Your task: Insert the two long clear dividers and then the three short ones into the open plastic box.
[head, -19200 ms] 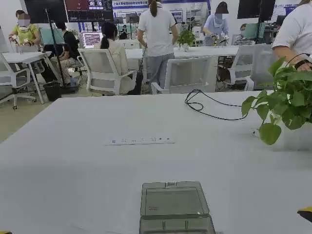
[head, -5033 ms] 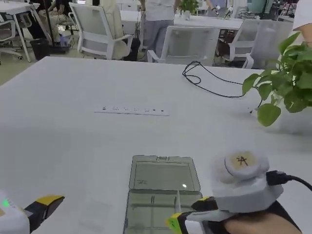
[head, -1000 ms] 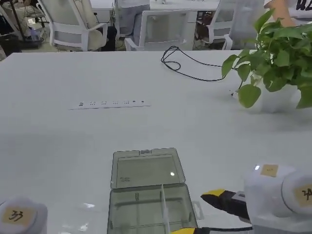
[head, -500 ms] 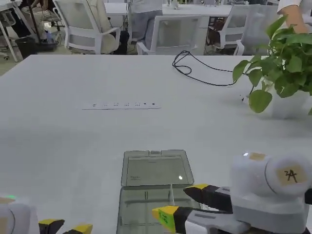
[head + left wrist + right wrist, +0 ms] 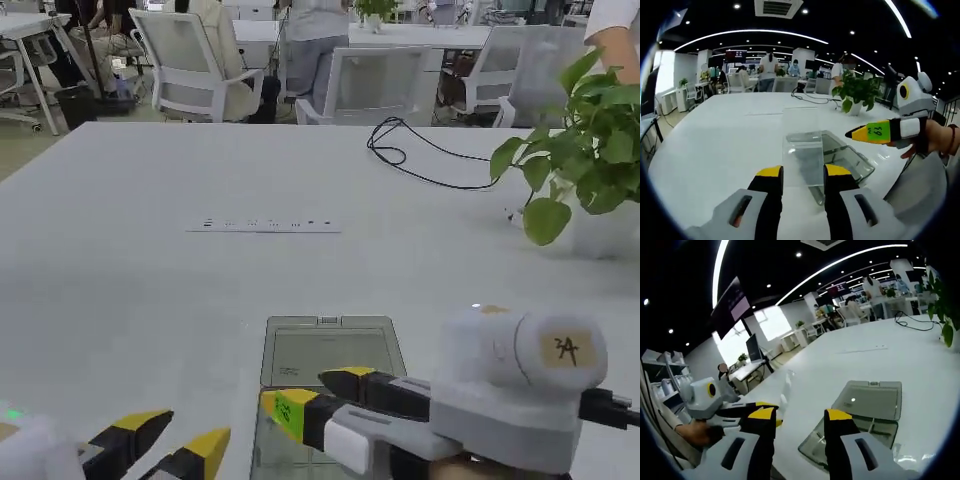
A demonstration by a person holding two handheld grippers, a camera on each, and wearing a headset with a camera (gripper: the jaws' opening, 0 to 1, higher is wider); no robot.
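Item: clear divider (image 5: 801,142). One sheet, upright, clamped between the jaws of the left gripper (image 5: 804,172) and held above the bench, short of the box (long or short, we cannot tell).

Item: open plastic box (image 5: 335,350). Smoky clear, lying on the white workbench (image 5: 120,260) near our edge, with the lid folded flat on the far side. We cannot make out how many dividers already sit in the tray.

Item: right gripper (image 5: 315,392). Jaws apart and empty, hovering across the tray in the head view, tips pointing toward the left gripper.

Step in hand, as we judge it: bringing a divider to the box for seating. The next move calls for lining the sheet's ends up with a facing pair of wall slots, then pressing straight down. The free gripper could steady the box.

Surroundings: power strip (image 5: 272,225) farther up the bench, black cable (image 5: 420,150) beyond it, potted plant (image 5: 585,150) at the right.
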